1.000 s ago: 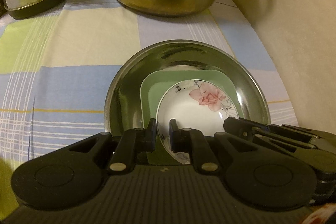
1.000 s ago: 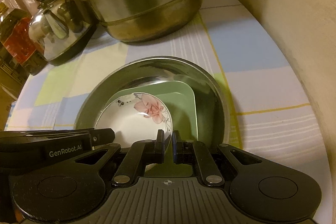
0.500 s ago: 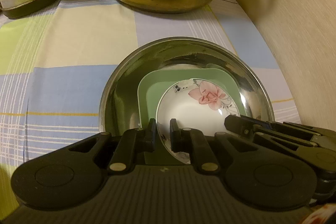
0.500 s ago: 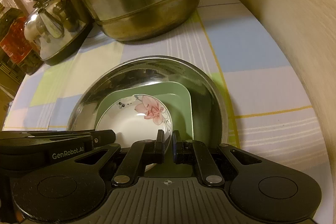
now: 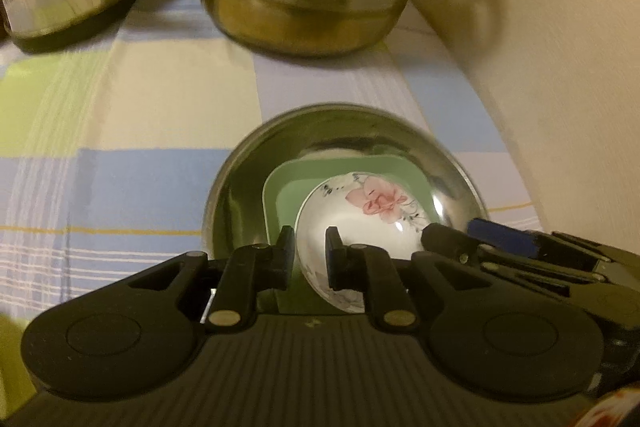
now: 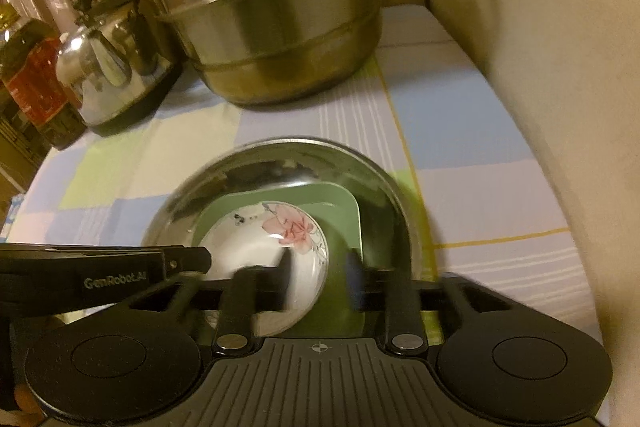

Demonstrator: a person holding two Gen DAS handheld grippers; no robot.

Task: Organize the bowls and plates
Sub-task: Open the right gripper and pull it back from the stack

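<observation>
A white bowl with a pink flower sits in a green square plate, which lies in a round steel dish. My left gripper has its fingers either side of the bowl's near-left rim with a small gap, so it is open. In the right wrist view the same bowl, green plate and steel dish show. My right gripper is open, its blurred fingers straddling the bowl's right rim and the plate.
A big steel pot with brown handles stands behind the dish. A shiny kettle and bottles are at the back left. A beige wall runs along the right. The checked cloth covers the table.
Both grippers' jaws have opened off the bowl's rim, the right one widely. Both cameras have pulled back and up a little; the stack stays in place.
</observation>
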